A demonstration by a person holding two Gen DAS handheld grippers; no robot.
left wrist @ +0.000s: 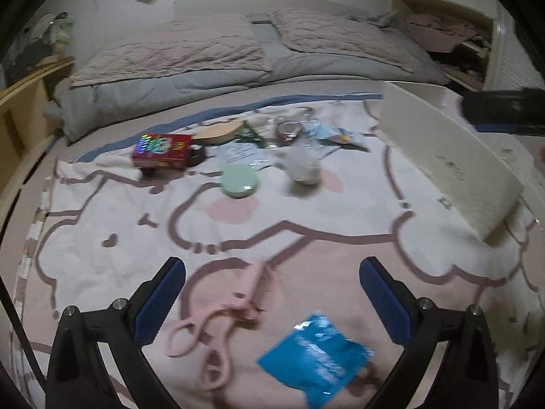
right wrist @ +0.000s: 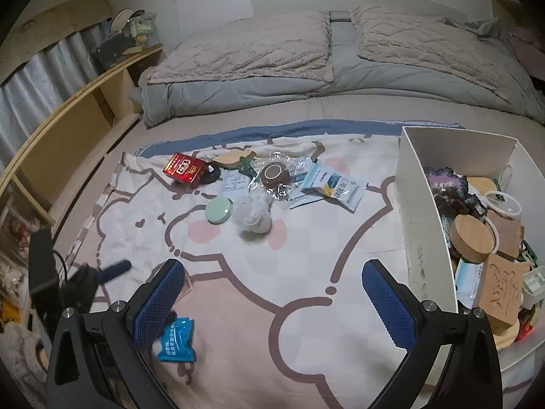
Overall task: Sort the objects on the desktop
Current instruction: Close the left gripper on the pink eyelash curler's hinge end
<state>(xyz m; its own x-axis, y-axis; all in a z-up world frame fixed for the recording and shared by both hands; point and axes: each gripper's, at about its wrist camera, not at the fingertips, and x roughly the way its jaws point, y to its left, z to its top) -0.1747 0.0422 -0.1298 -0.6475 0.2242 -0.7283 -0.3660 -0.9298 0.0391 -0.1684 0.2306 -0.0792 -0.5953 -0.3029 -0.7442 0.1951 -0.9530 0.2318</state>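
Small objects lie on a cartoon-print blanket (right wrist: 306,272) on a bed. In the left wrist view my left gripper (left wrist: 272,296) is open just above pink scissors (left wrist: 221,317) and a blue sachet (left wrist: 313,351), which lie between its fingers. Farther off are a red box (left wrist: 161,151), a green round case (left wrist: 240,180) and a white wad (left wrist: 303,167). My right gripper (right wrist: 272,300) is open over bare blanket, holding nothing; the blue sachet (right wrist: 177,341) lies by its left finger. A white bin (right wrist: 429,238) at the right holds several sorted items.
At the back of the blanket sit a brown cup (right wrist: 275,174) in clear wrap, a wooden disc (right wrist: 233,157), a black ring (right wrist: 211,173) and paper packets (right wrist: 335,185). Pillows (right wrist: 245,51) lie beyond. A wooden shelf (right wrist: 68,122) runs along the left.
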